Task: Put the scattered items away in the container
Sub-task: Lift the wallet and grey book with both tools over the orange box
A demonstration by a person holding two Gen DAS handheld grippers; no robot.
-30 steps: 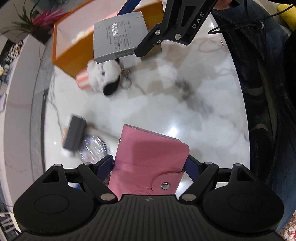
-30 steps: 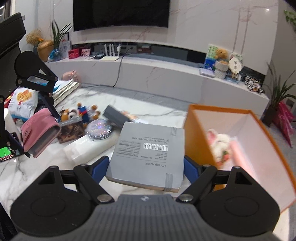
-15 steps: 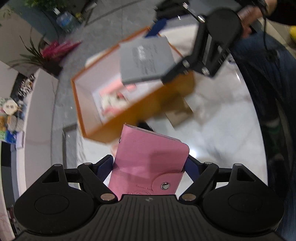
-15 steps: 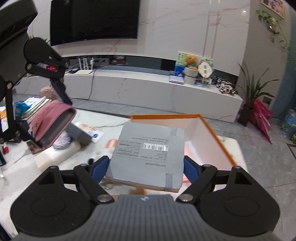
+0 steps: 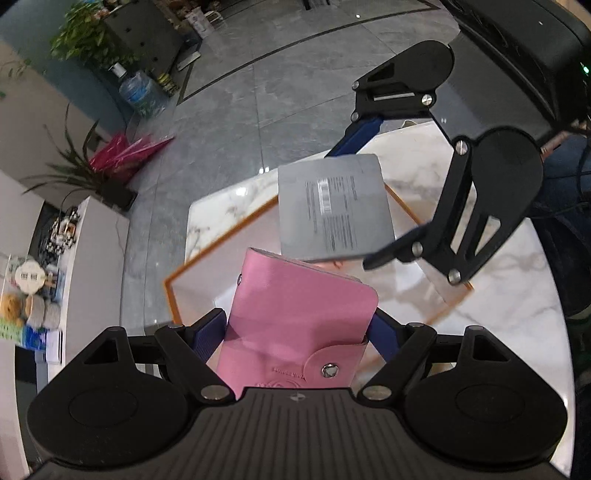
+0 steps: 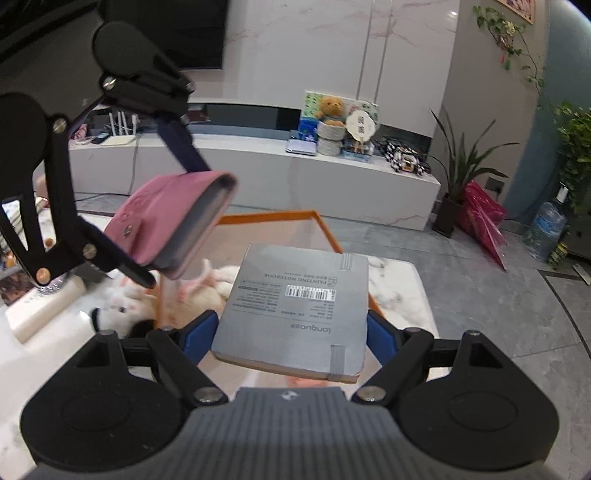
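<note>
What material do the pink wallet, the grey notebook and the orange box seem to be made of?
Pink wallet: probably leather or imitation leather, matte, with a metal snap on its strap. Grey notebook: seemingly a smooth card cover with a printed barcode, cream paper edges and a grey elastic band. Orange box: likely stiff cardboard, judging by its thin, straight orange rim and pale inner walls.

Setting: a home living room. Evidence, right wrist view: a dark wall-mounted TV [image 6: 192, 33] at 11 o'clock over a long low white media bench [image 6: 258, 170]; a teddy bear [image 6: 331, 108] and trinkets on it at 12; potted plant [image 6: 458, 173] at 2; water jug [image 6: 546, 229] at 3. Grey tiled floor [image 6: 480, 295]. Marble-topped table [image 5: 491, 295], probably a coffee table; fisheye distortion limits certainty.
</note>
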